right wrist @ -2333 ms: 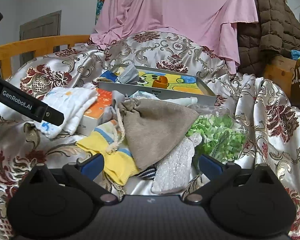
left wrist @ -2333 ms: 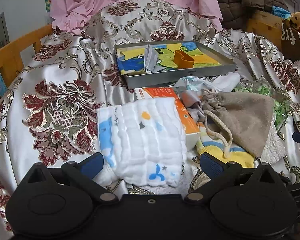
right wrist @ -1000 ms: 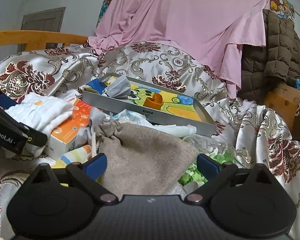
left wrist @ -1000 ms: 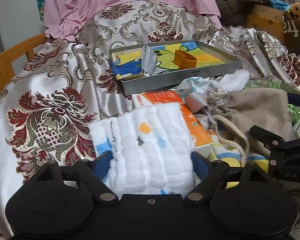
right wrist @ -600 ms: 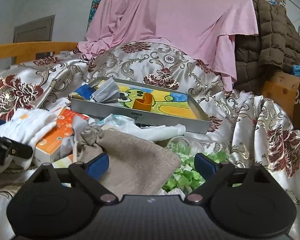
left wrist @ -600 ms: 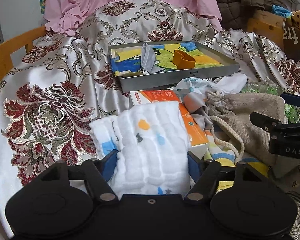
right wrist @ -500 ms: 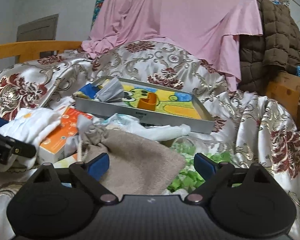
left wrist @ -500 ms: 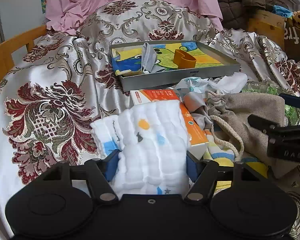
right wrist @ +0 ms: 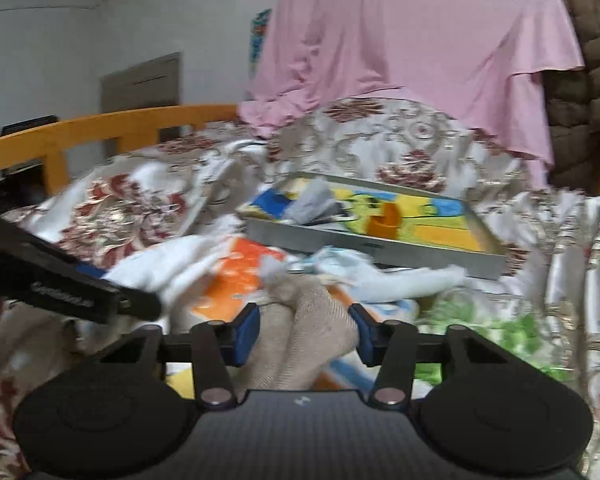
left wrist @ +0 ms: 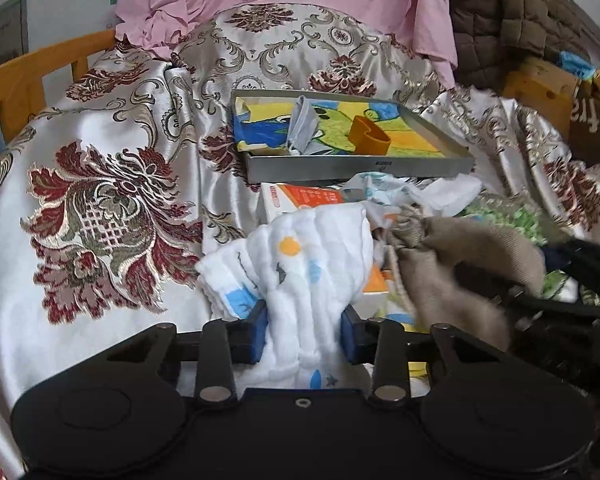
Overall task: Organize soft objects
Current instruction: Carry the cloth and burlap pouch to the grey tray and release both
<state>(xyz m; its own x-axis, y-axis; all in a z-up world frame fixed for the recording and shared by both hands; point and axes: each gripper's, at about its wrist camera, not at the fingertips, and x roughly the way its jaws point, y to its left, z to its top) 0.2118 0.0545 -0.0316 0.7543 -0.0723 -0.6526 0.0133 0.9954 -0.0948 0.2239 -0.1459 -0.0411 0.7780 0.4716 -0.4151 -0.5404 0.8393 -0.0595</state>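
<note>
Left wrist view, left to right: at nine o'clock, wooden bed rail [left wrist: 40, 76] along the edge; across the middle-left, satin bedspread [left wrist: 112, 216] with dark red floral medallions. At six o'clock, left gripper [left wrist: 303, 330], jaws closing, blue pads pressed into both sides of the white muslin cloth [left wrist: 300, 276], cloth bunched narrow between them and fanning out above toward twelve. Behind the cloth, at twelve o'clock, orange-and-white box [left wrist: 300, 200], partly covered by it; farther toward twelve, grey metal tray [left wrist: 356, 168] with a colourful liner, a folded grey piece [left wrist: 304, 124] and an orange cup-like thing [left wrist: 368, 140] inside. At three o'clock, tan drawstring pouch [left wrist: 452, 264], blurred, lifted off the pile and touching the white cloth's right edge; beyond it crumpled white fabric [left wrist: 440, 196] and a clear bag of green bits [left wrist: 512, 216]. Far right, dark parts of the other gripper, too blurred to read.

Right wrist view, left to right: at nine o'clock, black arm of the left gripper [right wrist: 60, 280] reaching in over the white cloth [right wrist: 172, 264]. At six o'clock, right gripper [right wrist: 305, 334], jaws closing, blue pads squeezing the tan pouch [right wrist: 308, 320], its gathered neck pointing toward twelve. Behind, orange box [right wrist: 236, 280], then tray [right wrist: 380, 248] at one o'clock. At four o'clock, green bits [right wrist: 500, 336]. Pink sheet [right wrist: 400, 40] hung at twelve o'clock.
</note>
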